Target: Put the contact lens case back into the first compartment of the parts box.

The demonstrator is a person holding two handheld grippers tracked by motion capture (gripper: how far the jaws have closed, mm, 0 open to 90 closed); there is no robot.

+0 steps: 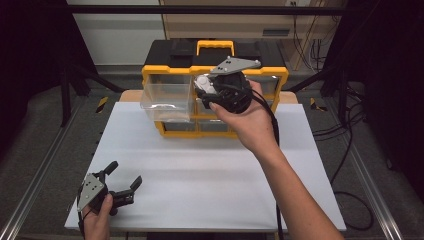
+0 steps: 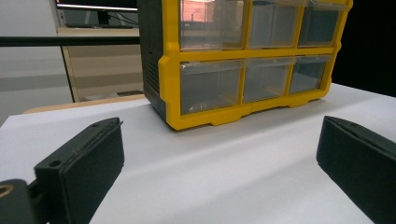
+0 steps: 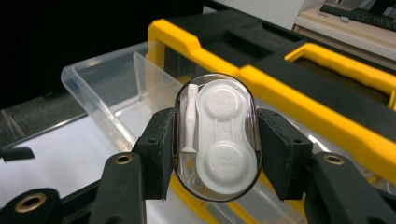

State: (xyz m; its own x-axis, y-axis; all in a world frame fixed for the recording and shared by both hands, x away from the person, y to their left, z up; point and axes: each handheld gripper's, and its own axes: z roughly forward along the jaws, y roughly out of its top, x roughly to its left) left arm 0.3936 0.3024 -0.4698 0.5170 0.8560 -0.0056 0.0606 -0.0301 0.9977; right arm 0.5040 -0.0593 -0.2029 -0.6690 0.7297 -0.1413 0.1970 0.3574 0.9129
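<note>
reads "l" on the upper round lid and "r" on the lower one, embossed in white on the contact lens case [image 3: 226, 137]; no other writing legible anywhere.

right gripper [image 3: 215, 140]: pinched on the contact lens case, one black jaw pressed against each long side of its clear oval shell. inside the shell, beside the white double-lidded holder, a thin white applicator stick [image 3: 190, 121] standing lengthwise. seen from the high view, held up in the right hand [image 1: 252, 122] in front of the upper row of the drawer cabinet [image 1: 270, 75], the case [image 1: 204, 82] showing white at the jaw tips, grey three-cornered plate [image 1: 235, 65] on top, black cable [image 1: 274, 130] trailing down along the forearm.

just left of the case, a clear drawer [image 1: 167, 100] pulled well out of the yellow-and-black cabinet's top-left slot, looking empty in the right gripper view [image 3: 112, 98]. case raised above and beside the drawer's open mouth, not touching it so far as can be told.

left gripper [image 1: 122, 180]: jaws spread wide, gripping nothing, low near the front-left corner of the white table top [image 1: 200, 170], held in the left hand [image 1: 97, 215]. in the left gripper view, pointed toward the cabinet [image 2: 210, 116], well apart from it, bare white surface between the two jaws; the other clear drawers [image 2: 266, 79] shut.

yellow carry handle [image 1: 215, 46] on the cabinet's black top.
</note>
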